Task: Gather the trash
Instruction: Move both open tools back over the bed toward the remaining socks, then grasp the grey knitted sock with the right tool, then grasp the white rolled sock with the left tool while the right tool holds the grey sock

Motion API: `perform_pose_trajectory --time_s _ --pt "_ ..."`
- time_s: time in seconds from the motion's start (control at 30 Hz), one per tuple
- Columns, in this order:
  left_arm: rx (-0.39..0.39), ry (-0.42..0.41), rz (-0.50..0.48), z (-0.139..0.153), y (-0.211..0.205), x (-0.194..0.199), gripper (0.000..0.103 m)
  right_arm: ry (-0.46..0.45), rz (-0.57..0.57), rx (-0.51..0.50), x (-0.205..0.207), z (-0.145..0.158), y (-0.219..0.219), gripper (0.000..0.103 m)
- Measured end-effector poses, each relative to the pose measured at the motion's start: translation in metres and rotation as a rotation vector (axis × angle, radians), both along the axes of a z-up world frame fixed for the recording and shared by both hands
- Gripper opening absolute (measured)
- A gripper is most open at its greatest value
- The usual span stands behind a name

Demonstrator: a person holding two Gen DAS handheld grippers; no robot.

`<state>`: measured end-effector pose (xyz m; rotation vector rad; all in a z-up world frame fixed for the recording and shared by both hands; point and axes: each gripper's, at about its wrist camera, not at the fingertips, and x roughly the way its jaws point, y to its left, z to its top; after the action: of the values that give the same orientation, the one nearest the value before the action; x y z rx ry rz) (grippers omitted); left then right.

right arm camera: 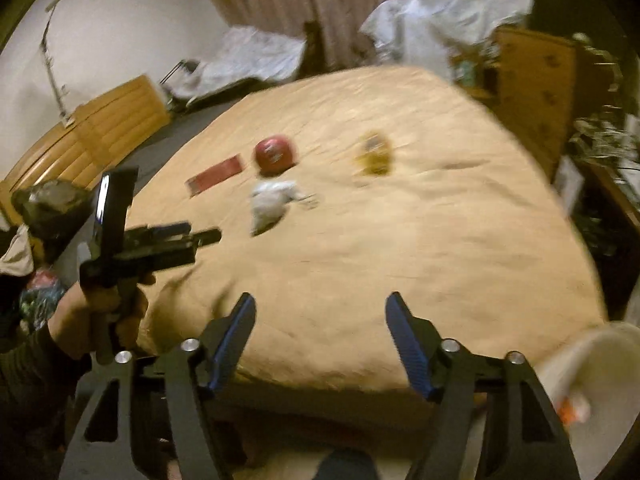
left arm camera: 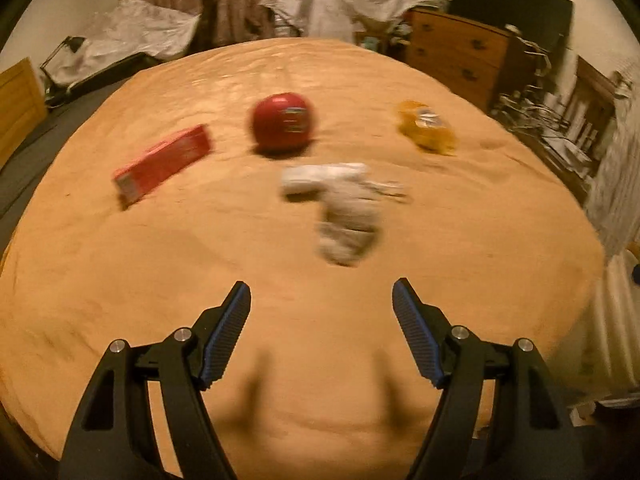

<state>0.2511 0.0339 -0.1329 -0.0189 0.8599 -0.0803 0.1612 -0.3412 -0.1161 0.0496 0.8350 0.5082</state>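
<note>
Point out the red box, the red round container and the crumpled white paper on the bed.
red box [left arm camera: 162,164]: left wrist view, middle of its top face.
red round container [left arm camera: 282,126]: left wrist view, centre of its rounded front.
crumpled white paper [left arm camera: 344,208]: left wrist view, middle of the wad.

A home bedroom: a wide bed [left arm camera: 320,80] under a tan cover fills the middle. A wooden chest of drawers [left arm camera: 456,60] stands beside it at the far right, long curtains [right arm camera: 320,0] hang behind, and crumpled clothing [left arm camera: 332,4] is heaped at the far end.
</note>
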Motion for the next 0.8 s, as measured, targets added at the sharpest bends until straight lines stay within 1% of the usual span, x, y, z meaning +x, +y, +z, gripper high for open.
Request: perform_pose_trajectory --time_s 0.03,0.13,0.2,0.3,0.5,0.6,0.63,0.67,0.7,0.73,0.8 --pt "0.003 0.0 0.005 0.0 0.012 0.005 0.07 0.011 0.021 0.004 0.009 -0.005 0.018 0.065" --pt "0.008 -0.003 0.011 -0.003 0.035 0.009 0.07 0.035 0.054 0.016 0.036 -0.018 0.063 0.064" --pt "0.017 -0.006 0.015 -0.006 0.046 0.016 0.07 0.058 0.066 0.035 0.061 -0.026 0.098 0.064" --pt "0.021 -0.003 0.02 -0.011 0.064 0.025 0.07 0.087 0.073 0.031 0.098 -0.04 0.14 0.064" --pt "0.032 -0.008 0.001 -0.021 0.085 0.041 0.07 0.121 0.042 -0.008 0.163 -0.069 0.19 0.063" --pt "0.054 -0.021 -0.035 -0.024 0.085 0.047 0.073 0.127 0.019 -0.043 0.183 -0.084 0.194 0.059" --pt "0.058 -0.025 -0.043 -0.024 0.083 0.048 0.074 0.128 0.015 -0.052 0.186 -0.088 0.194 0.052" --pt "0.063 -0.032 -0.061 -0.025 0.081 0.05 0.075 0.131 0.012 -0.058 0.189 -0.092 0.192 0.042" --pt "0.067 -0.038 -0.077 -0.025 0.078 0.053 0.075 0.134 0.013 -0.056 0.19 -0.094 0.188 0.039" --pt "0.071 -0.047 -0.099 -0.025 0.074 0.056 0.076 0.136 0.016 -0.05 0.188 -0.095 0.182 0.036" --pt "0.076 -0.06 -0.14 -0.023 0.065 0.062 0.078 0.145 0.04 -0.054 0.183 -0.093 0.171 0.035"
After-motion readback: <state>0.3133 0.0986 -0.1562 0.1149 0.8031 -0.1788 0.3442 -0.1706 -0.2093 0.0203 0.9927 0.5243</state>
